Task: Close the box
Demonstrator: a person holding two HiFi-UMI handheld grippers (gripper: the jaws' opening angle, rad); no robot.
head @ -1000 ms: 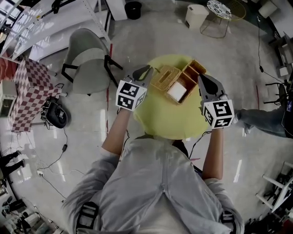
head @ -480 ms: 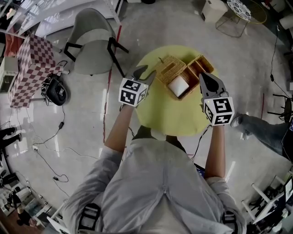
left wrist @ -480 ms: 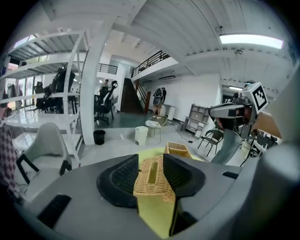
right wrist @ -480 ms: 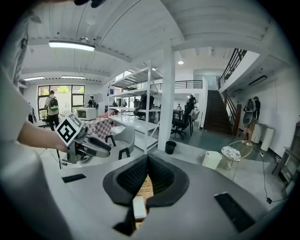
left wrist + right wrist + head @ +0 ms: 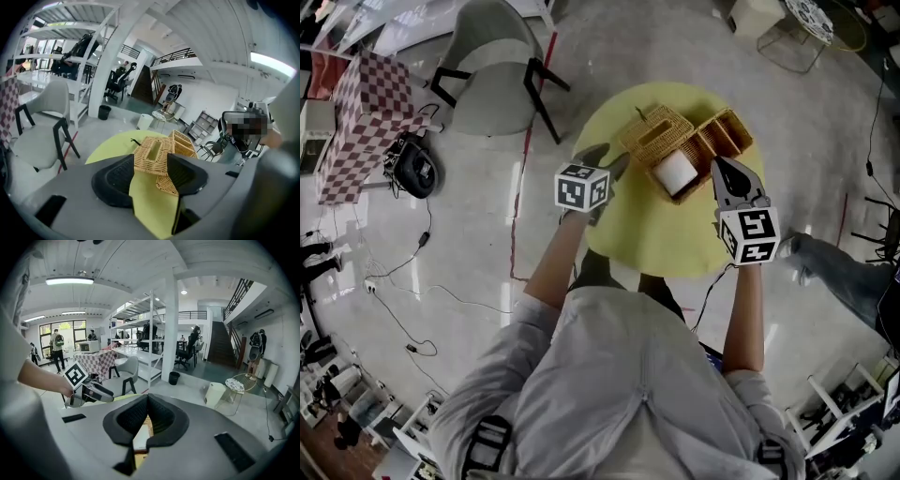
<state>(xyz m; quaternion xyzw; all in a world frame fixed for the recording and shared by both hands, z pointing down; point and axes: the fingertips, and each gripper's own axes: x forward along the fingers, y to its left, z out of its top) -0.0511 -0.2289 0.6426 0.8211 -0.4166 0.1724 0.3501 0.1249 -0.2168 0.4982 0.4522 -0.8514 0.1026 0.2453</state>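
The wicker box [image 5: 703,145] sits open at the far side of the yellow tabletop [image 5: 649,236]. Its slotted lid [image 5: 151,151] is swung out toward my left, and the white contents [image 5: 676,172] are showing. To close it well, I'd bring the left gripper [image 5: 610,169] around the lid's outer edge and tip it over the base, with the right gripper [image 5: 724,171] steadying the box. My left jaws have just been opening and stand wide, with the lid just beyond them and nothing pinched. My right jaws are together and empty, just beside the box.
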